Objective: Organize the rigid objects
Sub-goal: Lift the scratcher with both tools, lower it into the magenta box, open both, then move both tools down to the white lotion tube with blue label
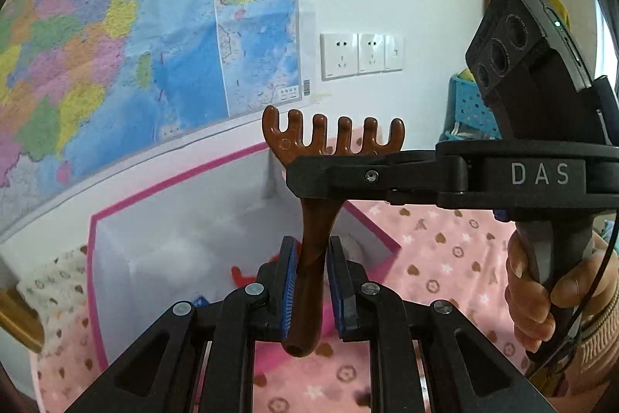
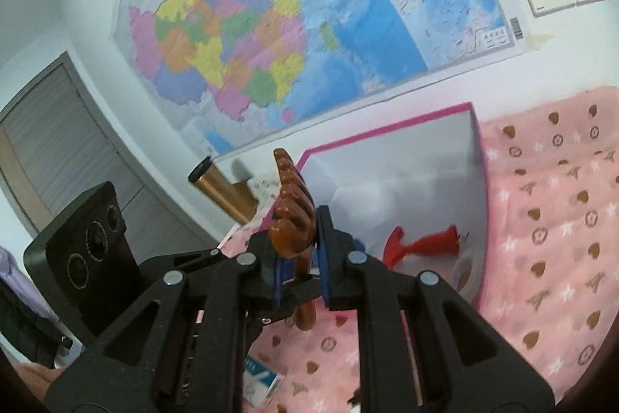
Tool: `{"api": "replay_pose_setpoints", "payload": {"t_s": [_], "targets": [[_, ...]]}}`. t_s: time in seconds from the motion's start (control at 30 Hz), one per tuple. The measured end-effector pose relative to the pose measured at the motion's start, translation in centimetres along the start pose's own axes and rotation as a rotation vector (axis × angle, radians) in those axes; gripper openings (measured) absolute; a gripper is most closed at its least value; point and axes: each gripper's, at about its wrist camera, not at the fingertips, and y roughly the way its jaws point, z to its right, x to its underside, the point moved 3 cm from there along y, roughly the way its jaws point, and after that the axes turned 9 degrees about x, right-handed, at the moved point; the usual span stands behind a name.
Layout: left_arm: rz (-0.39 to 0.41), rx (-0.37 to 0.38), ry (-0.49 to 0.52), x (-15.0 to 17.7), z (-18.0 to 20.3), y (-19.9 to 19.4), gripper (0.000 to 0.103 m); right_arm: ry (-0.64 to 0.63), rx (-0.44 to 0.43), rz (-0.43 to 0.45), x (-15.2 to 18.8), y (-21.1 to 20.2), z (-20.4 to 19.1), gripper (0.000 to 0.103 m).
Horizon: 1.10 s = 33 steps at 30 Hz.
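A brown wooden comb [image 1: 309, 138] with thick rounded prongs is held upright in the air by both grippers. My left gripper [image 1: 312, 269] is shut on its handle, one blue pad on each side. My right gripper [image 1: 309, 177] reaches in from the right and clamps the comb's head just below the prongs. In the right wrist view the comb [image 2: 290, 215] sits edge-on between the fingers of my right gripper [image 2: 296, 239], which is shut on it. The left gripper [image 2: 298, 293] crosses underneath at the handle. A hand [image 1: 541, 289] grips the right tool.
Below stands a white box with a pink rim [image 2: 387, 130], with a red object [image 2: 421, 242] inside. A pink patterned blanket [image 2: 549, 219] covers the surface. A gold cylinder [image 2: 224, 192] lies left of the box. A wall map [image 1: 135, 45], sockets [image 1: 340, 55] and a blue basket [image 1: 468, 107] are behind.
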Motion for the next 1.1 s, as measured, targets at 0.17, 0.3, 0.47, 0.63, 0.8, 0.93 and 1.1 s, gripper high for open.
{"api": "replay_pose_setpoints", "payload": {"t_s": [0.17, 0.3, 0.47, 0.63, 0.8, 0.93, 1.1], "targets": [[-0.046, -0.024, 0.004, -1.0, -1.3, 2.6, 0.017, 0.048, 0.021, 0.000, -0.9, 1.5, 1.8, 0.017], [-0.084, -0.033, 0.006, -1.0, -1.8, 4.5, 0.017, 0.073, 0.040, -0.008, -0.9, 2.6, 2.7, 0.017], [-0.131, -0.016, 0.002, -0.2, -2.0, 6.3, 0.017, 0.100, 0.057, -0.063, -0.3, 4.1, 4.0, 0.017], [-0.159, -0.050, 0.031, 1.2, -1.9, 6.9, 0.027, 0.087, 0.271, -0.078, 0.7, 4.0, 5.7, 0.041], [-0.138, -0.059, 0.034, 1.9, -2.1, 6.1, 0.038, 0.002, 0.362, -0.005, 1.1, 1.6, 5.1, 0.046], [-0.103, -0.047, 0.023, 2.4, -2.0, 4.8, 0.040, -0.026, 0.342, -0.013, 1.8, 0.7, 4.6, 0.046], [-0.057, -0.029, -0.010, 3.4, -1.6, 2.8, 0.046, -0.026, 0.331, -0.035, 3.3, -0.2, 4.8, 0.047]]}}
